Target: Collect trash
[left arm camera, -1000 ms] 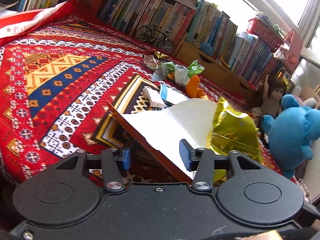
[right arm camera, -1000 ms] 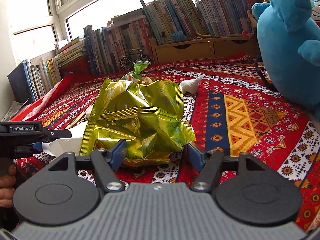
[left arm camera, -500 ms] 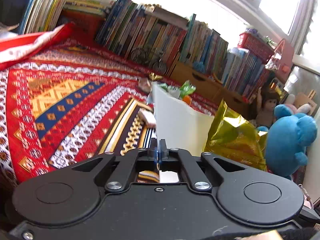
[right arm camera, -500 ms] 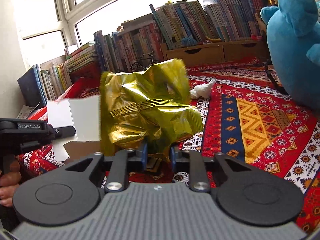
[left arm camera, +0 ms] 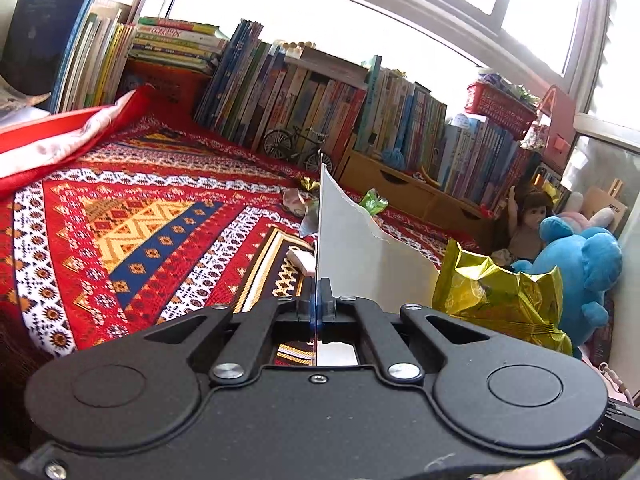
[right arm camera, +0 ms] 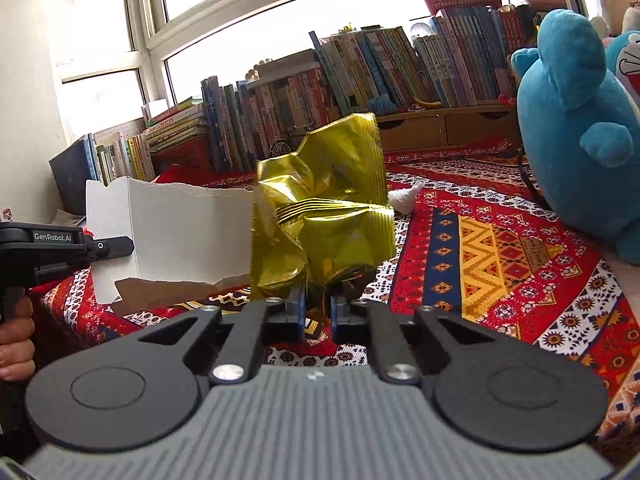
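Lifted off the rug (left arm camera: 132,216) since a second ago: both card (left arm camera: 352,256) and wrapper (right arm camera: 324,216), then lying flat, now upright in the air. Left gripper (left arm camera: 317,302), open then, now clamped on the card's lower edge, torn top edge pointing up. Right gripper (right arm camera: 318,306), jaws just closing, pinched on the gold wrapper's crumpled bottom. Card and wrapper side by side, edges overlapping in the right view. Open rug to the left of the card and to the right of the wrapper; books (left arm camera: 304,104) along the far edge, blue plush (right arm camera: 576,128) at the right. More scraps (left arm camera: 372,202) on the rug beyond the card, near the toy bike (left arm camera: 298,146). "GenRobot.AI" readable on the left gripper's side (right arm camera: 52,237). Book spines too small to read.
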